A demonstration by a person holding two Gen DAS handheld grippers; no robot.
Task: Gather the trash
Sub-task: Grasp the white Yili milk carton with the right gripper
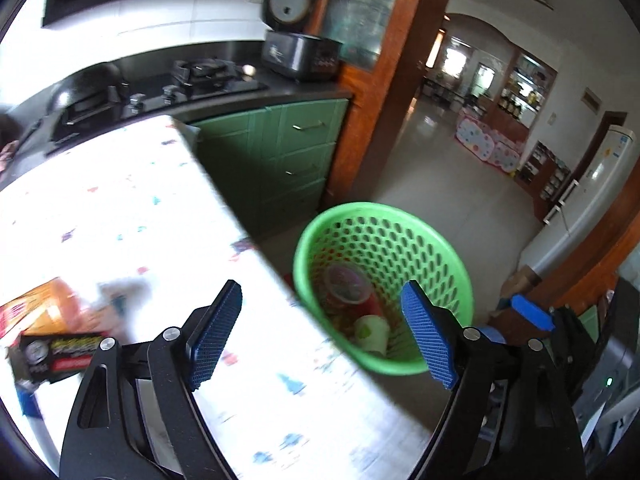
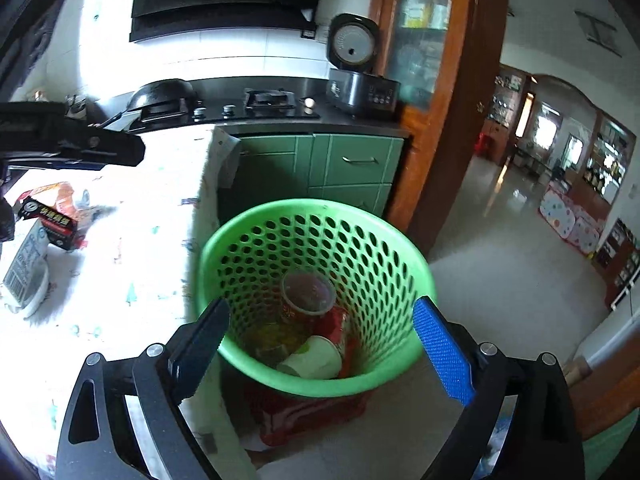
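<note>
A green perforated basket [image 1: 308,240] [image 2: 312,206] stands beside the table, below its edge. Inside lie a clear plastic cup [image 2: 308,294], red wrappers and a white paper cup [image 2: 316,356]. My right gripper [image 2: 322,303] hovers open above the basket with nothing between its fingers. My left gripper [image 1: 322,286] is open and empty over the table's edge, next to the basket. On the white patterned tablecloth [image 1: 140,220] lie a black box with a red label [image 1: 60,354] [image 2: 50,218], an orange wrapper [image 1: 44,312] and a white carton [image 2: 26,272].
A red stool [image 2: 304,412] sits under the basket. Behind the table are a gas stove [image 2: 272,102], a rice cooker with its lid up [image 2: 360,88] and green cabinets [image 2: 340,164]. A wooden door frame [image 2: 452,120] opens onto a tiled hallway at right.
</note>
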